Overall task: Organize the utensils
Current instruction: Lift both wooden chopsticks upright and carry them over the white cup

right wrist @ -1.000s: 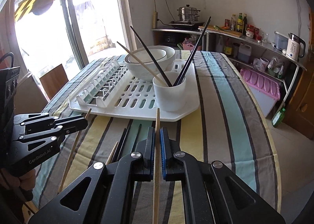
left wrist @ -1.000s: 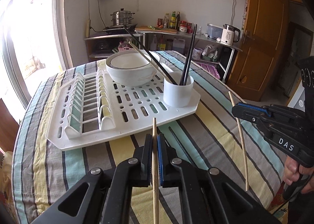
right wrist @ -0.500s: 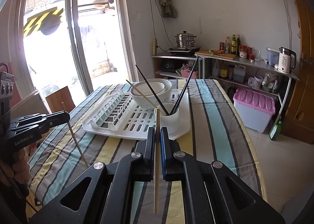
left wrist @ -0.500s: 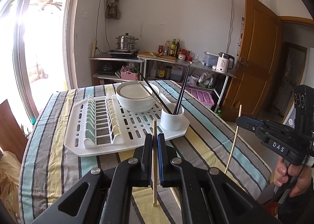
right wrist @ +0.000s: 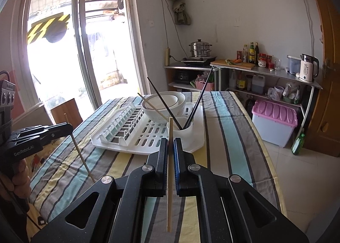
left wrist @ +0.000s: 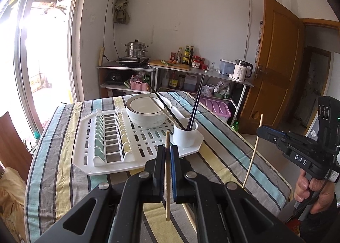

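Each claw has one pale wooden chopstick pinched tight between its closed fingers: the left gripper [left wrist: 167,155] holds its light bamboo chopstick [left wrist: 167,176] nearly upright above the table, and the right gripper [right wrist: 169,153] clamps a second one [right wrist: 169,173] the same way, both sticks poking out above and below the fingers. Ahead of them a white plastic dish rack [left wrist: 110,157] carries a white ceramic bowl with a dark rim line [left wrist: 148,111] and a small white cup [left wrist: 185,134] with dark chopsticks [left wrist: 194,109] and another pale one leaning out of it. One more pale stick [left wrist: 189,217] lies on the cloth, mostly hidden behind the left claw's body, so its length is hard to make out. The table wears a striped teal, yellow and grey tablecloth [right wrist: 229,136]. Behind it there's a metal shelf with a steel steamer pot [right wrist: 200,49], bottles and a white kettle [right wrist: 307,68], a lilac-lidded storage bin [right wrist: 274,123], a wooden door and a big bright window.
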Demonstrator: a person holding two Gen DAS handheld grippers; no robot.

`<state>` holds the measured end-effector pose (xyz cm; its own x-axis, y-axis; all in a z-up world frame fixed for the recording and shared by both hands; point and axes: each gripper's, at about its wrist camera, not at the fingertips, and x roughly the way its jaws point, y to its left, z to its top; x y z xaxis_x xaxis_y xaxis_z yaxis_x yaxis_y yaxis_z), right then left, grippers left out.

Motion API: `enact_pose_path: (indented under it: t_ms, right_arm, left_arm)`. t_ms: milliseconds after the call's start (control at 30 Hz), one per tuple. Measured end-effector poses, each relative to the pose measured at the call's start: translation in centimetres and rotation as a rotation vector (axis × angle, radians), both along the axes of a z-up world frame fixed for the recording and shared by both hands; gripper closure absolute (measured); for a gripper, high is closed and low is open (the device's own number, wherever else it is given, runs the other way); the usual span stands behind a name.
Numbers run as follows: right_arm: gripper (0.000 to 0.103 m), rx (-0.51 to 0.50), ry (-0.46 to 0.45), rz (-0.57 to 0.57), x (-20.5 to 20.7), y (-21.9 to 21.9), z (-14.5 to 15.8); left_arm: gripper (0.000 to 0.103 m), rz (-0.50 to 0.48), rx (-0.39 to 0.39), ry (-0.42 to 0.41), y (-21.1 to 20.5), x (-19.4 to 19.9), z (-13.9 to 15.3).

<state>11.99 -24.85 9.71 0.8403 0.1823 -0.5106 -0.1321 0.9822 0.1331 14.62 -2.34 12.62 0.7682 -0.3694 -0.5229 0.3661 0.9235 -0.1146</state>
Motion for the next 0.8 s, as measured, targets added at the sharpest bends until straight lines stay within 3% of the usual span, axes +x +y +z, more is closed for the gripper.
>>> enact_pose_path:
  t_ms: [367, 800]
  right_arm:
    - [0.098, 0.018, -0.065, -0.021, 4.8, -1.0, 1.9]
    - [0.098, 0.031, -0.150, -0.036, 11.7, -1.6, 5.4]
  left_arm:
    - [0.098, -0.042, -0.037, 0.010, -2.6, 6.9, 3.0]
    - [0.098, -0.073, -0.104, -0.066, -5.9, 14.0, 7.7]
